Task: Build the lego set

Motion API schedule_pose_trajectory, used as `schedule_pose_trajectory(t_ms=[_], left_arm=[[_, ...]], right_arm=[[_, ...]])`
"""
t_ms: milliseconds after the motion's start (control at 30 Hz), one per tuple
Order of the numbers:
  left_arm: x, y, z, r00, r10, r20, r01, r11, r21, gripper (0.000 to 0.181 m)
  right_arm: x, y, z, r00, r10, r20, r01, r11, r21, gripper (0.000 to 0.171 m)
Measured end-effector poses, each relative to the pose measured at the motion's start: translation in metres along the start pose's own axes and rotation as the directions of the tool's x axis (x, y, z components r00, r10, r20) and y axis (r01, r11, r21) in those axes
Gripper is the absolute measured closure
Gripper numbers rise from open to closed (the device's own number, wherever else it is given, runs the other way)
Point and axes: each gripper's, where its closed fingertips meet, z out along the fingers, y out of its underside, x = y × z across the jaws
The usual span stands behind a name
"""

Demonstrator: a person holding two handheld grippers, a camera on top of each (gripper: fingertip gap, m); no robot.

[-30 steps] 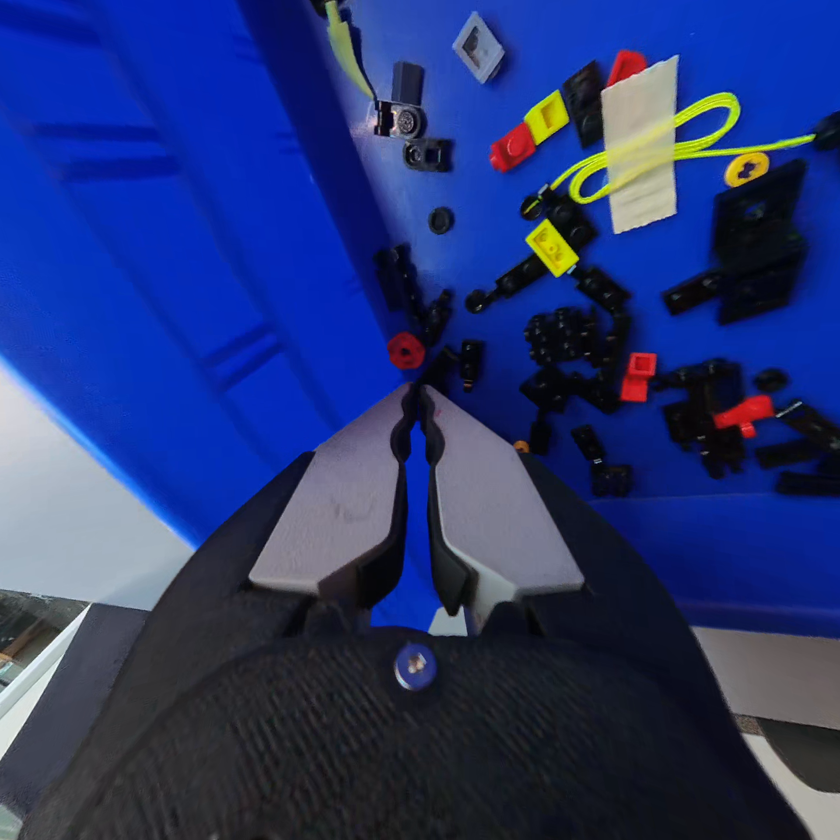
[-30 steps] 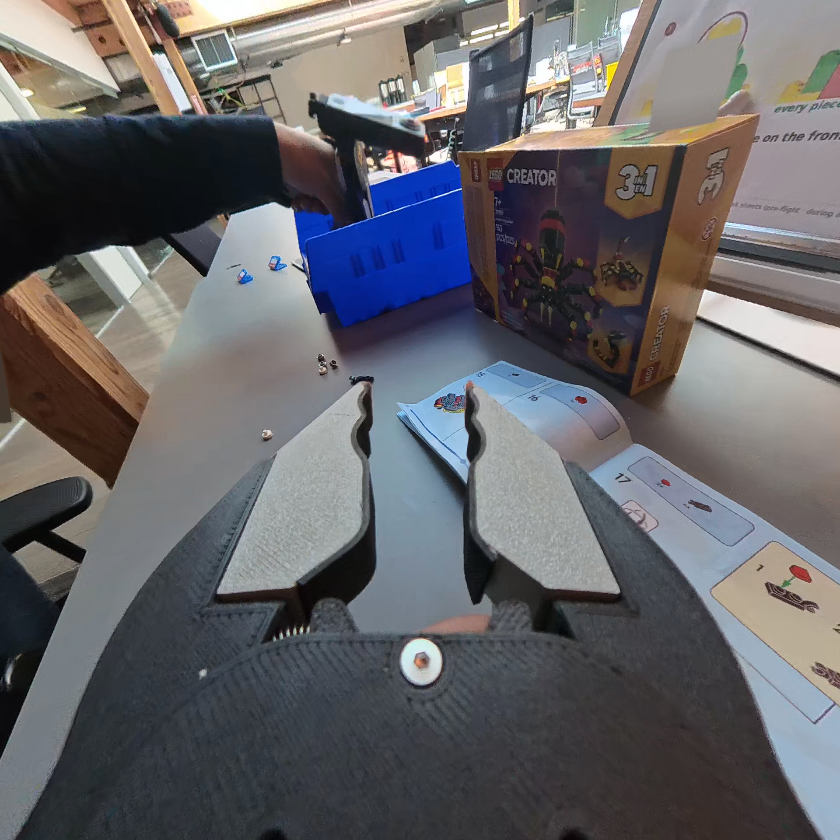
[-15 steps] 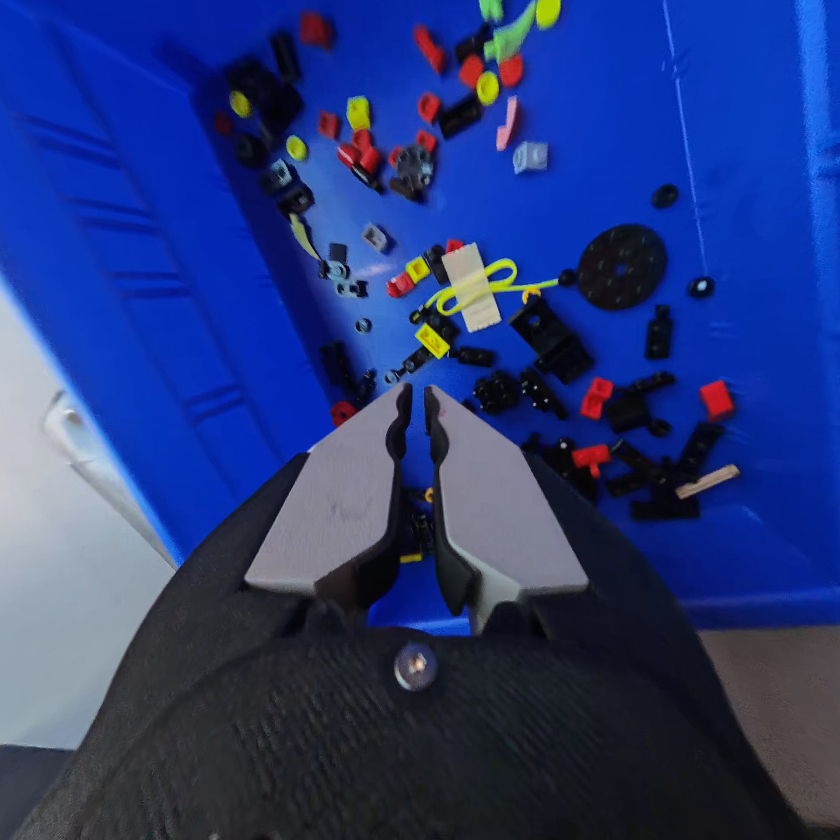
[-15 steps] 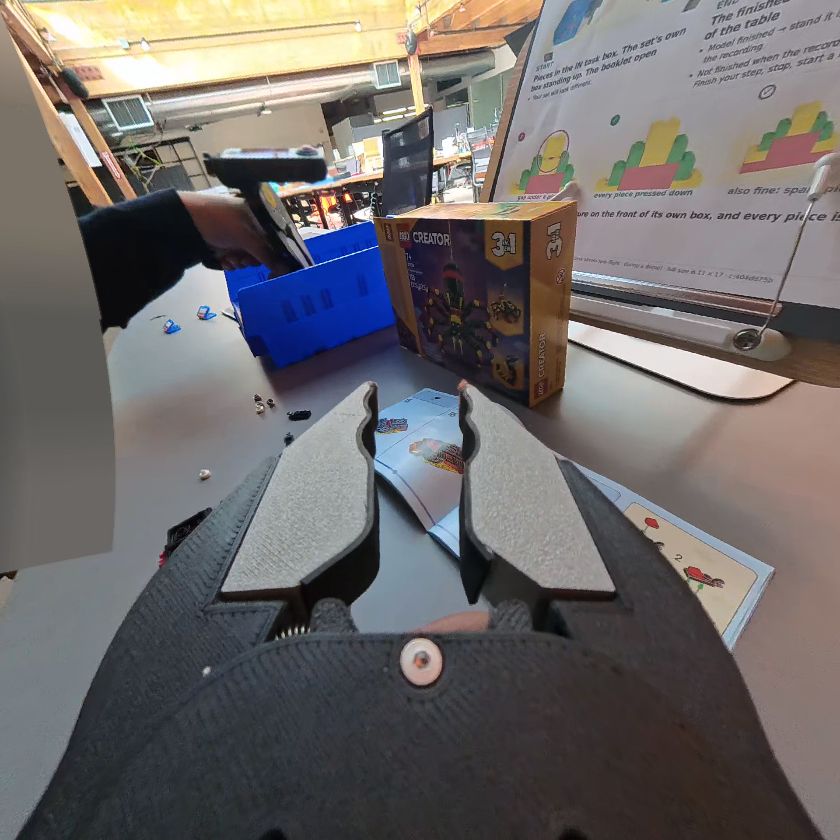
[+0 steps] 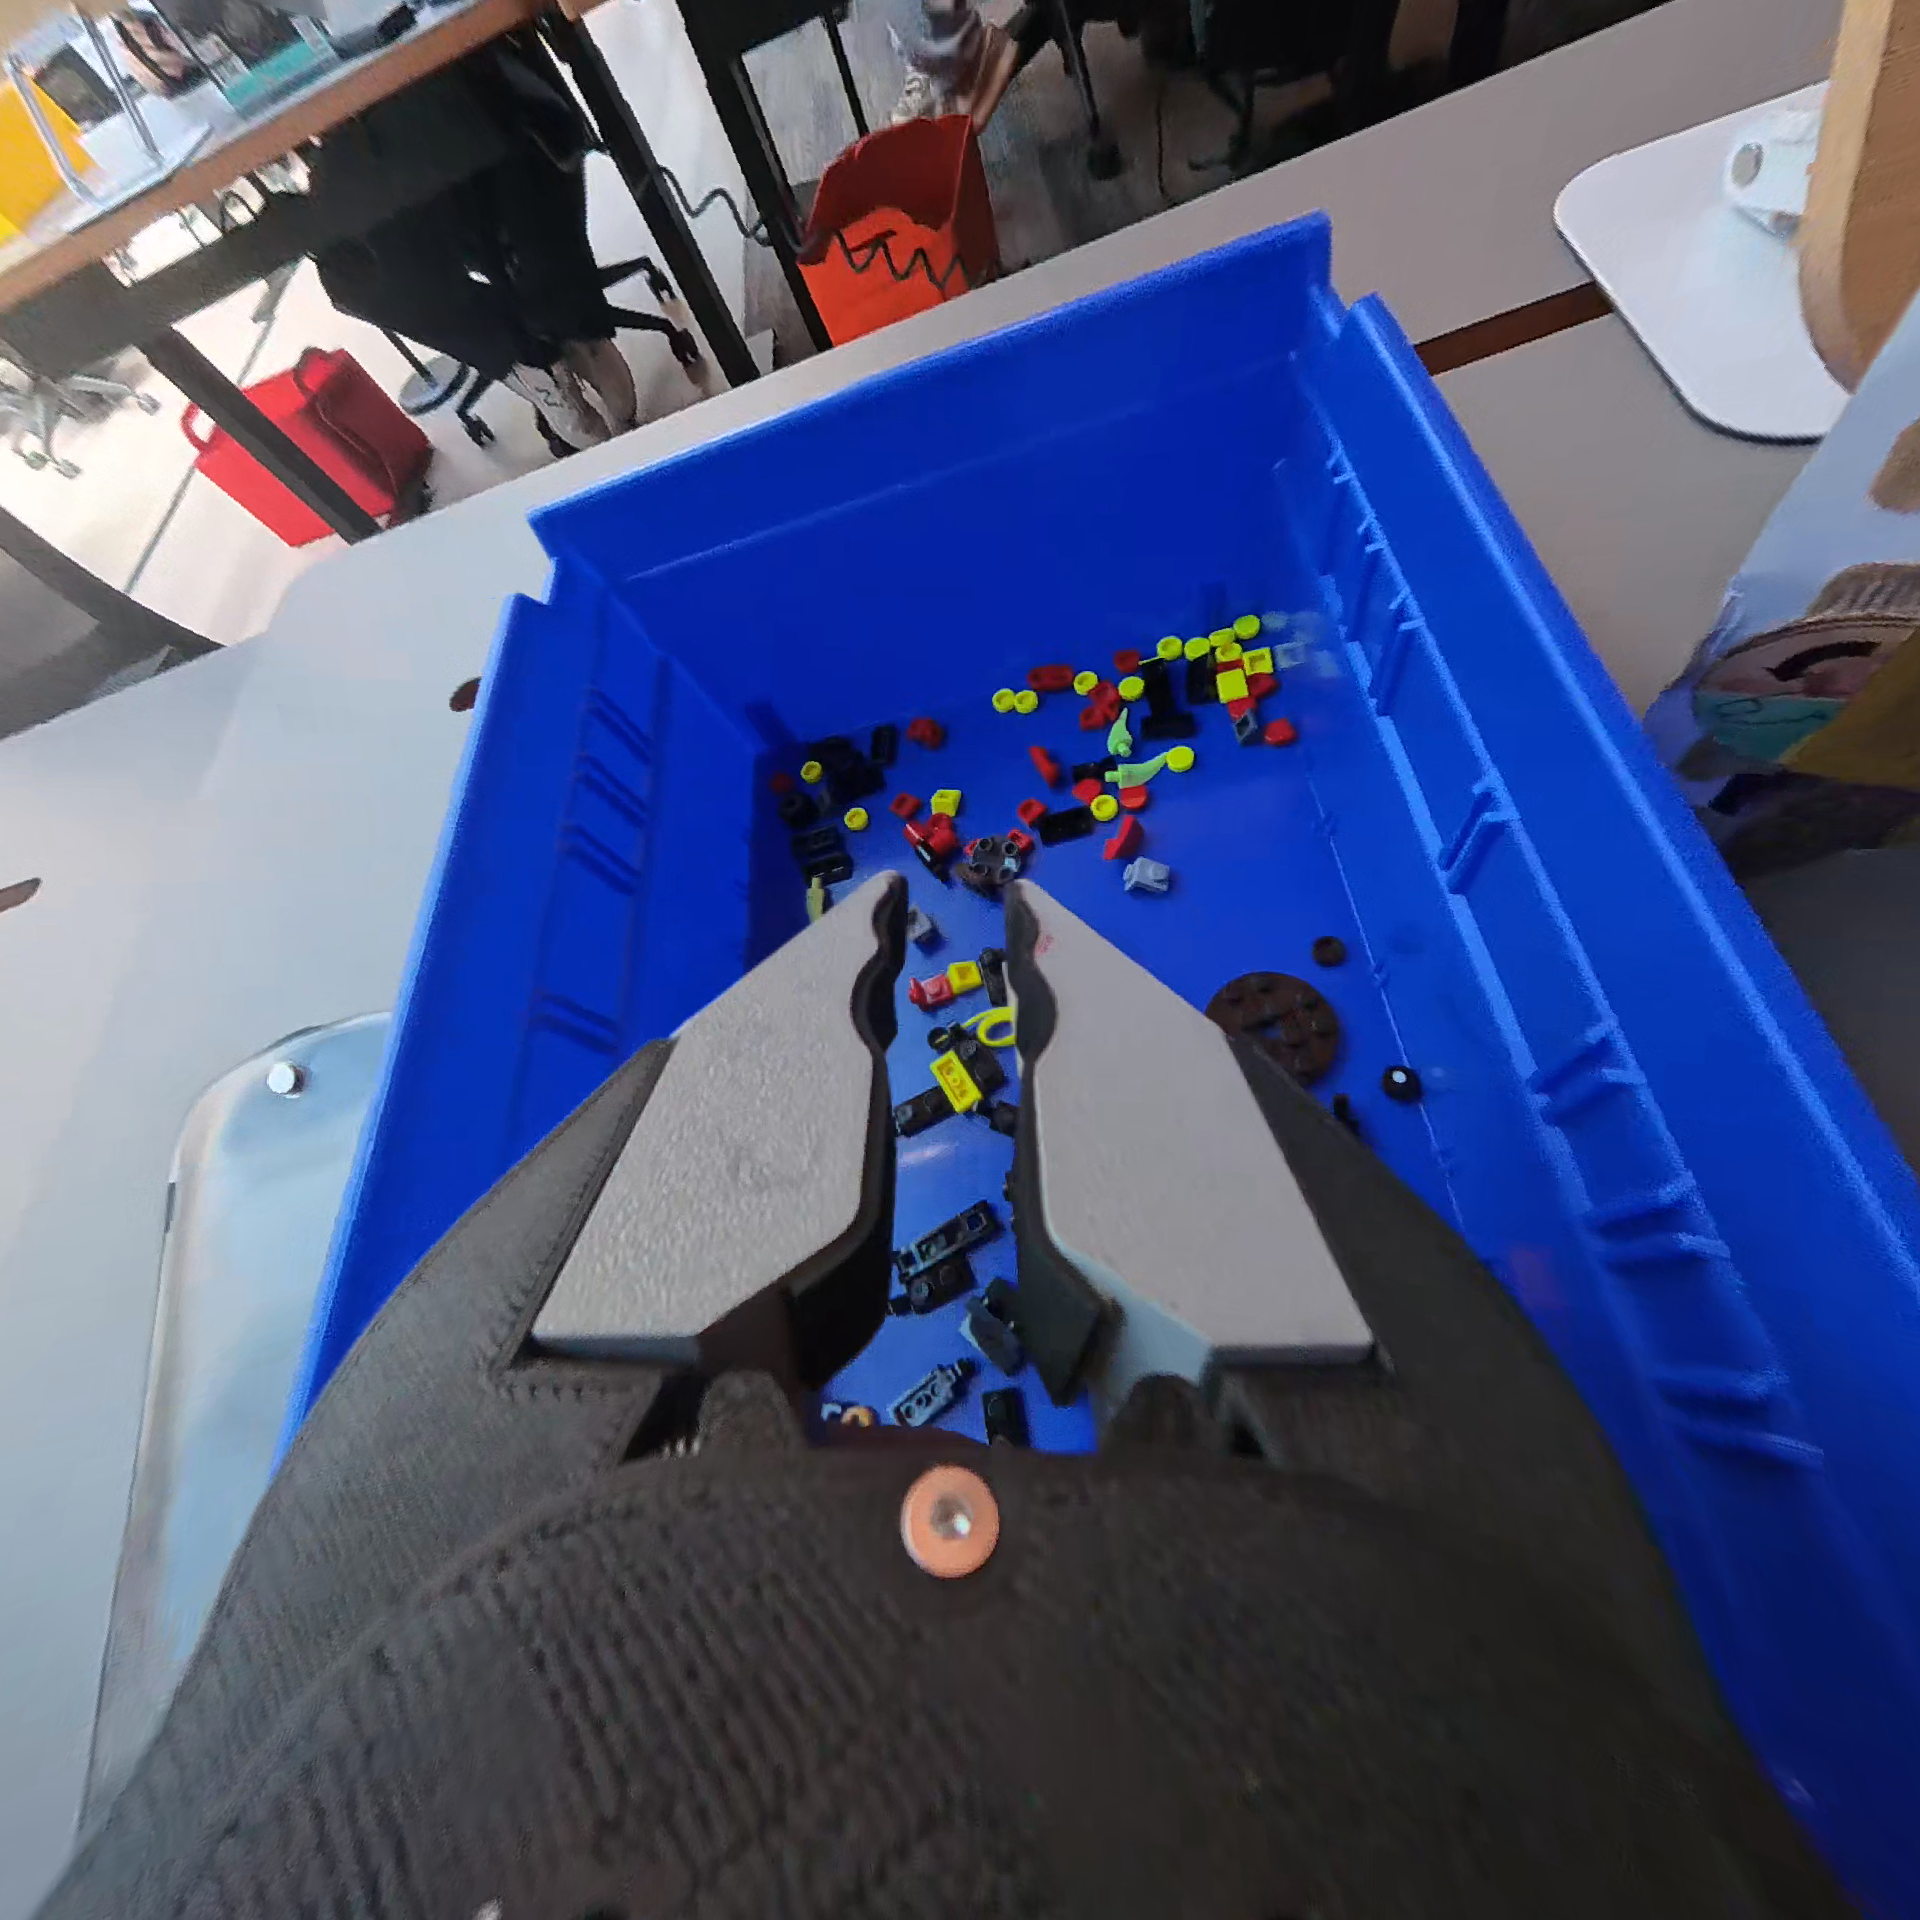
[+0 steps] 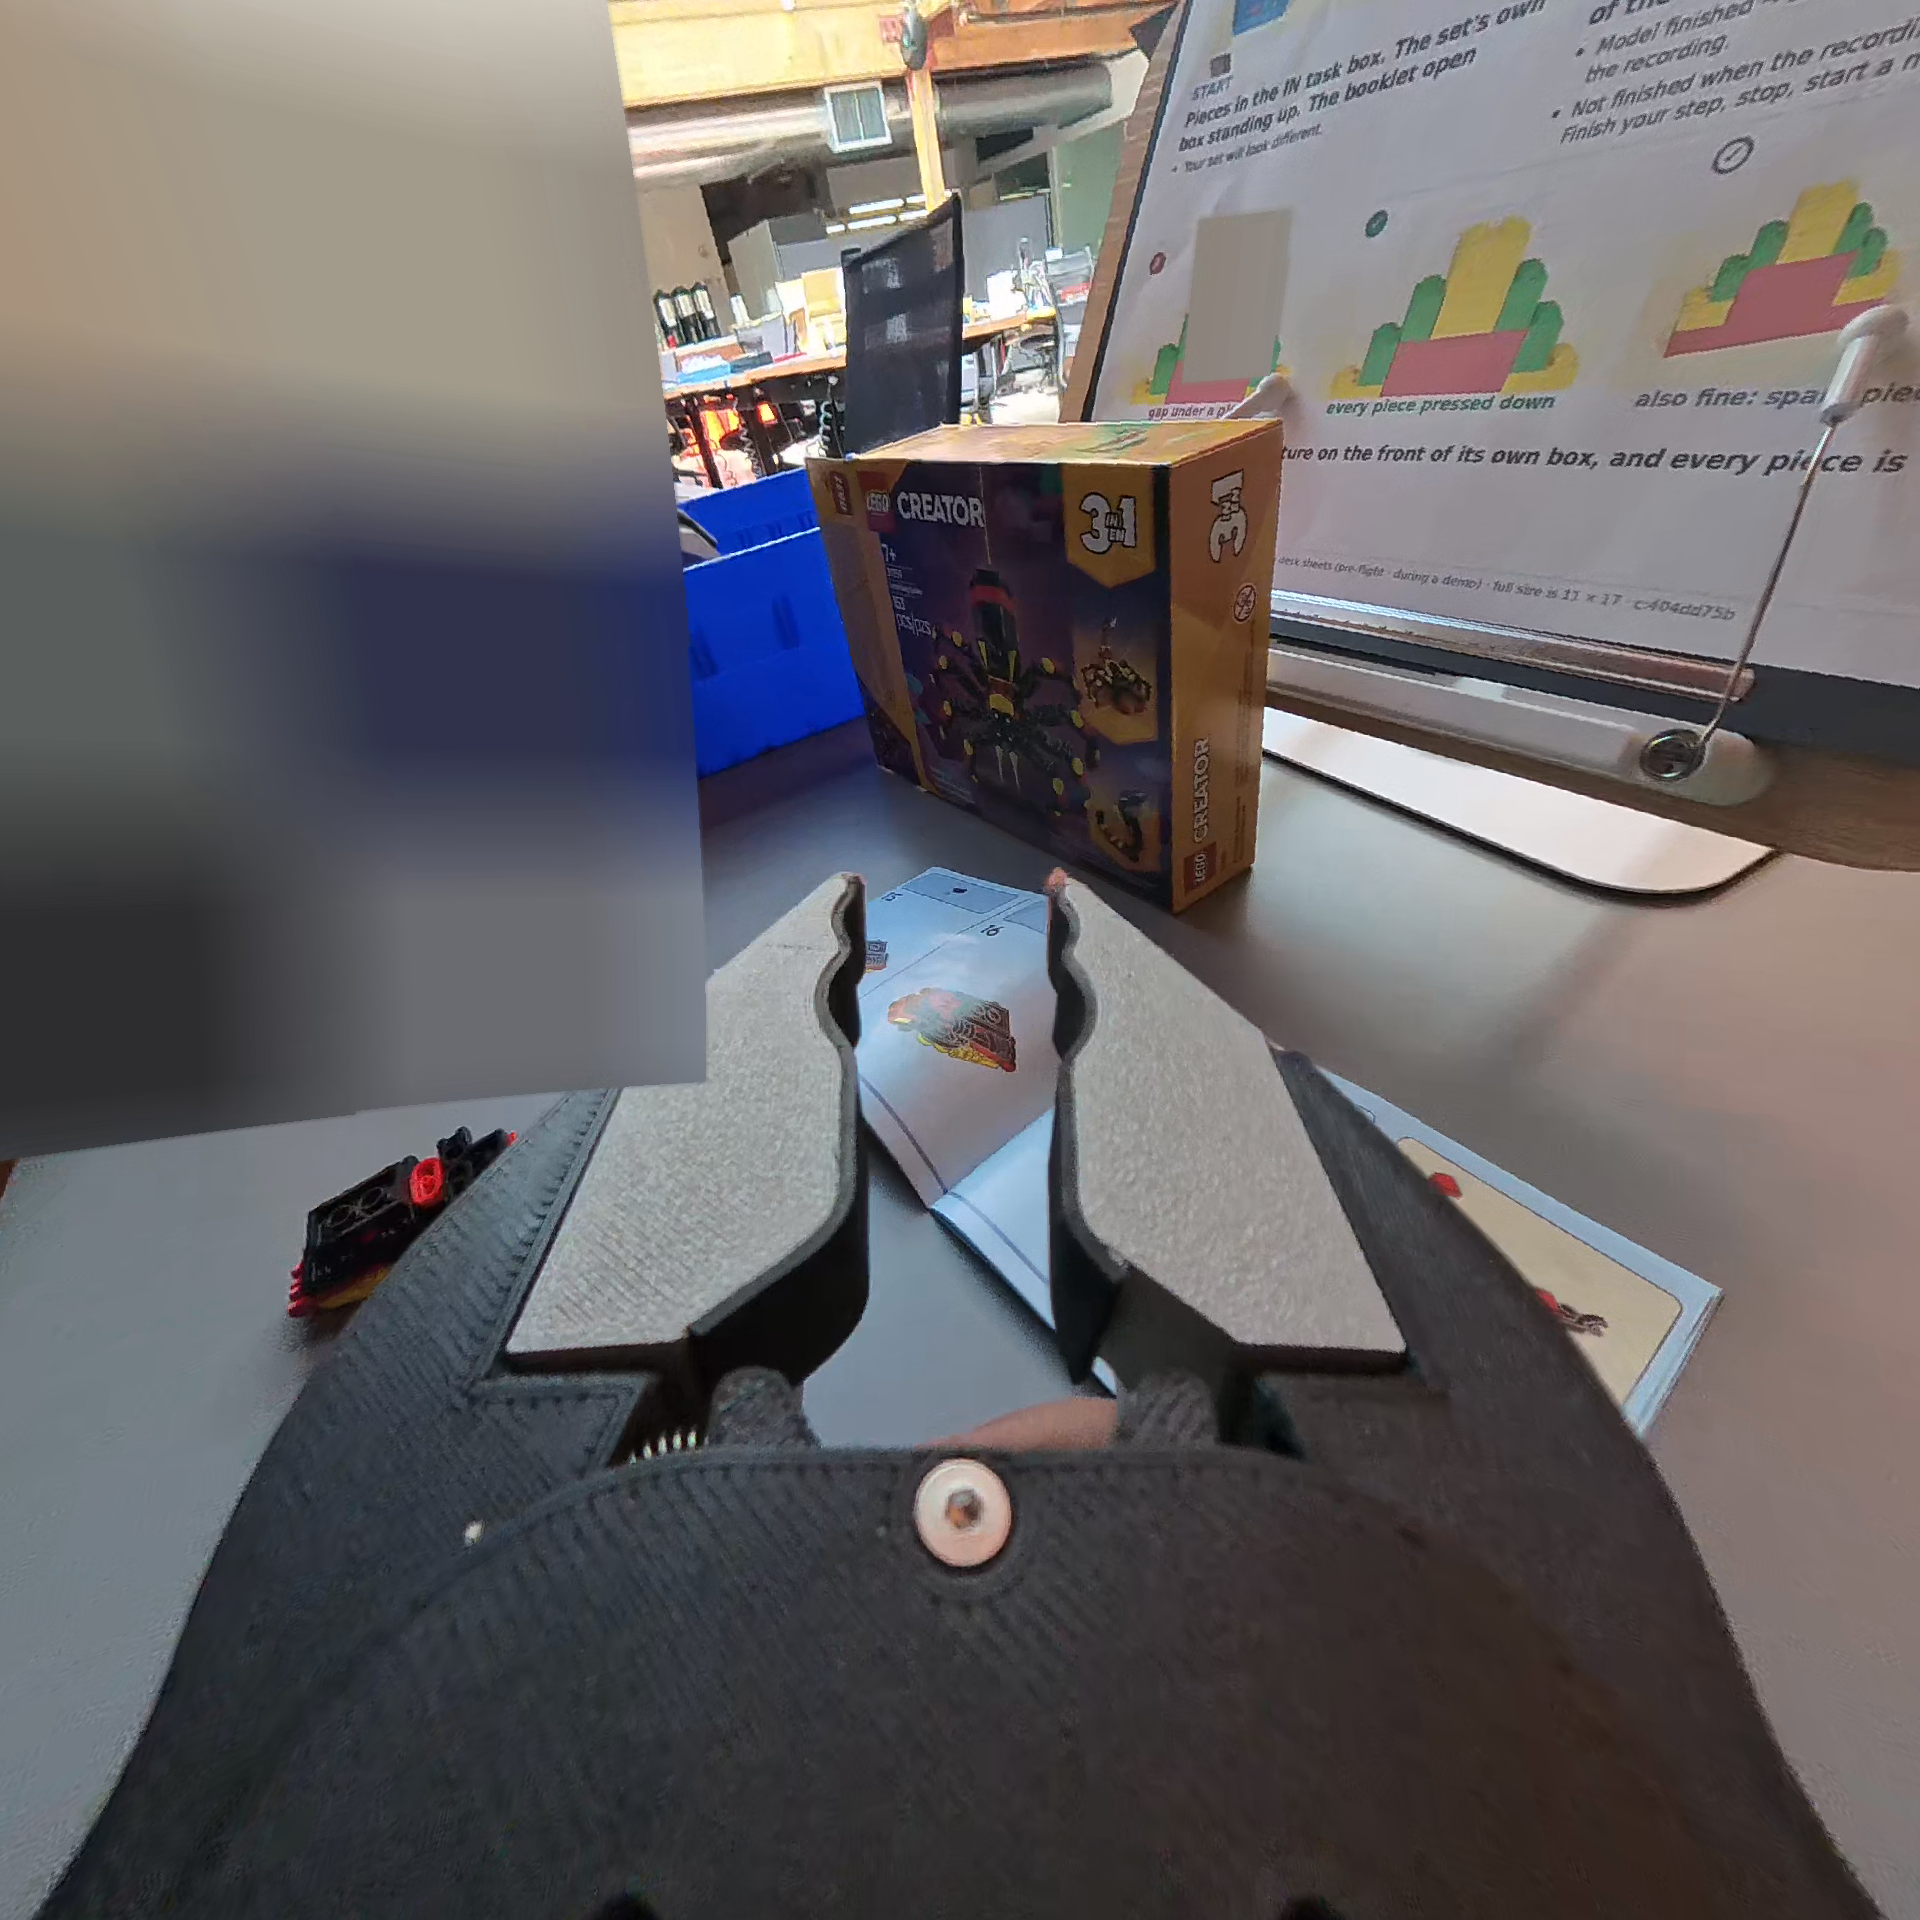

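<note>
A blue bin point(image 5: 935, 468) holds several loose black, red and yellow Lego pieces, among them a round black plate point(image 5: 1273, 1023) and a yellow brick point(image 5: 961, 1075). My left gripper point(image 5: 951, 888) hovers above the bin's near half, slightly open and empty. My right gripper point(image 6: 951, 883) is open and empty, low over the open instruction booklet point(image 6: 966, 1039). A small black and red partial build point(image 6: 384, 1216) lies on the table left of the right gripper. The bin also shows in the right wrist view point(image 6: 769, 644), partly behind a blurred patch.
The Lego set box point(image 6: 1049, 644) stands behind the booklet, next to the bin. A printed sign on a white-based stand point(image 6: 1558, 260) is at the back right. A metal plate point(image 5: 239, 1195) lies left of the bin. The grey table point(image 6: 1455, 987) spreads around. Spacing between my two grippers at the tips: around 40 cm.
My left gripper has risen out of the bin and pulled back, and its jaws have opened wider. My right gripper has swung right and lower toward the booklet; the partial build has come into view.
</note>
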Motion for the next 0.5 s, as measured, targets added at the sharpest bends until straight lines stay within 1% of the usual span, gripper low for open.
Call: schedule_pose_trajectory(t_ms=[33,167,233,333,500], left_arm=[[-0.001,-0.001,-0.001,1.000,-0.024,-0.013,0.024,1.000,0.014,0.159],[-0.009,-0.008,-0.007,0.996,-0.077,-0.037,0.079,0.994,0.077,0.159],[-0.013,-0.009,-0.010,0.996,-0.080,-0.036,0.083,0.992,0.093,0.158],[-0.025,-0.014,-0.021,0.997,-0.082,0.003,0.081,0.988,0.133,0.158],[-0.039,-0.016,-0.034,0.990,-0.138,-0.013,0.138,0.977,0.163,0.157]], right_arm=[[0.001,0.000,0.001,1.000,-0.006,-0.006,0.006,1.000,-0.002,0.139],[0.007,0.003,0.002,0.999,-0.022,-0.049,0.022,1.000,-0.018,0.139],[0.009,0.004,0.002,0.996,-0.046,-0.070,0.044,0.999,-0.030,0.138],[0.010,0.006,0.003,0.992,-0.075,-0.098,0.070,0.996,-0.046,0.138],[0.014,0.007,0.003,0.988,-0.075,-0.133,0.068,0.996,-0.055,0.138]])
